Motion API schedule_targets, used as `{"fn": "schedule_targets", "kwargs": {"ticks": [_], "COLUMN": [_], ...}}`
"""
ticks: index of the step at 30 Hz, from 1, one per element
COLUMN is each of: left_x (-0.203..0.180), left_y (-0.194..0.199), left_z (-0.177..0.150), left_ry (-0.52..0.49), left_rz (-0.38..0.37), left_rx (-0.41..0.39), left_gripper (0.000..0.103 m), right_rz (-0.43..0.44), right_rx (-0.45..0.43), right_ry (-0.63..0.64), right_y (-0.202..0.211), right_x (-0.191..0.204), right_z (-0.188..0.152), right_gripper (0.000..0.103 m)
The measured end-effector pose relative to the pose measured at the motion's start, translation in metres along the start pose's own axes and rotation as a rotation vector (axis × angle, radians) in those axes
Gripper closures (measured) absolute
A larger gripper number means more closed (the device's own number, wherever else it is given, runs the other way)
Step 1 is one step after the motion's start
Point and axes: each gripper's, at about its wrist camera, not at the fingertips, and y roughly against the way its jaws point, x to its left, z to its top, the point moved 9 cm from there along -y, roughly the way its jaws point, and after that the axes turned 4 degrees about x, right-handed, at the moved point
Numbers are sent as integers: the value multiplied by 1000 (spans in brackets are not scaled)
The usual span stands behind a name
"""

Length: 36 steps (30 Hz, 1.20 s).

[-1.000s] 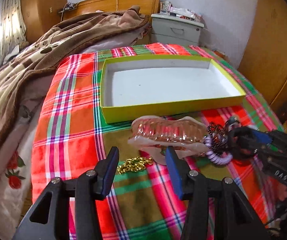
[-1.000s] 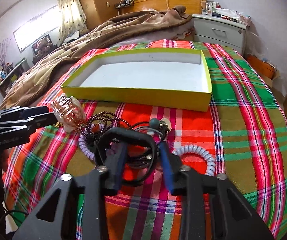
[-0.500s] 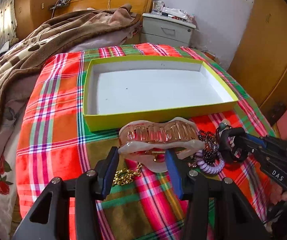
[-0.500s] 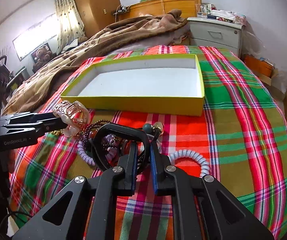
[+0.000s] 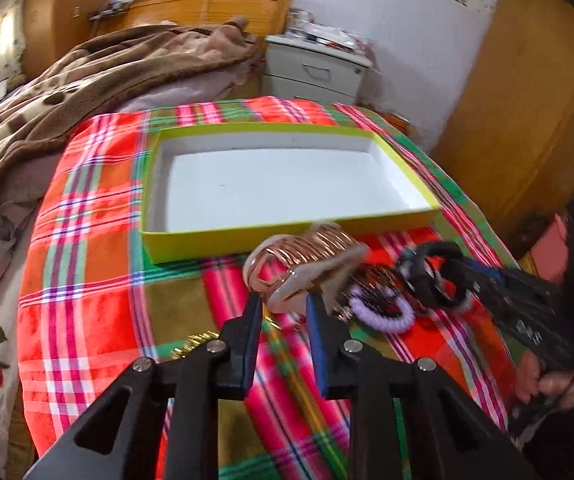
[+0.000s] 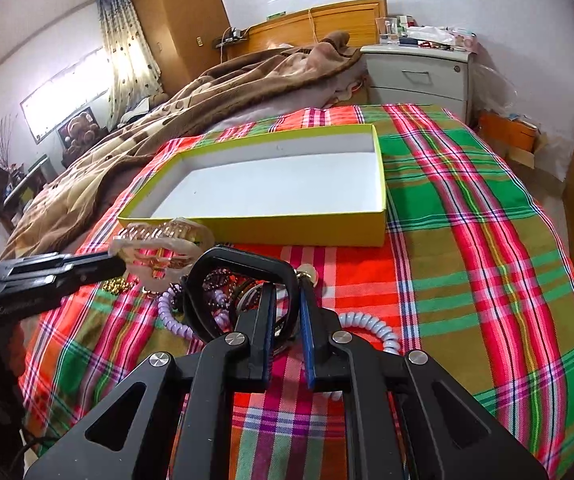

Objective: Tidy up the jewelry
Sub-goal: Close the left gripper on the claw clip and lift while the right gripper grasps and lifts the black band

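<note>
- Your left gripper has just been closing and now pinches the one clear hair claw, tilted, near the box's front wall.
- Your right gripper clamps one black clip above the bead pile.
- One yellow box, open-topped; the plaid cloth to its right lies bare.

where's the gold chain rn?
Gold chain lies on the plaid cloth, under the left gripper and its hair claw, left of the bracelet pile.
</note>
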Motion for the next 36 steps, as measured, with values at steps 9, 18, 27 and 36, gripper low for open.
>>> {"fn": "schedule_targets", "kwargs": {"ticks": [9,18,27,36], "left_x": [-2,-10,-15,-3], "left_y": [31,-1,-30,-33], "left_z": [23,30,24,21], "left_ry": [-99,-177,-208,-129], "left_rz": [7,-71,-15,-6], "left_rx": [-94,26,111,117], "left_gripper": [51,51,51,65], "right_rz": [0,2,10,15], "right_rx": [-17,-9,-1,2], "right_ry": [0,-5,-5,-5], "right_y": [5,4,0,-1], "right_x": [1,1,1,-1], "right_z": [0,-2,1,7], "right_gripper": [91,91,91,91]}}
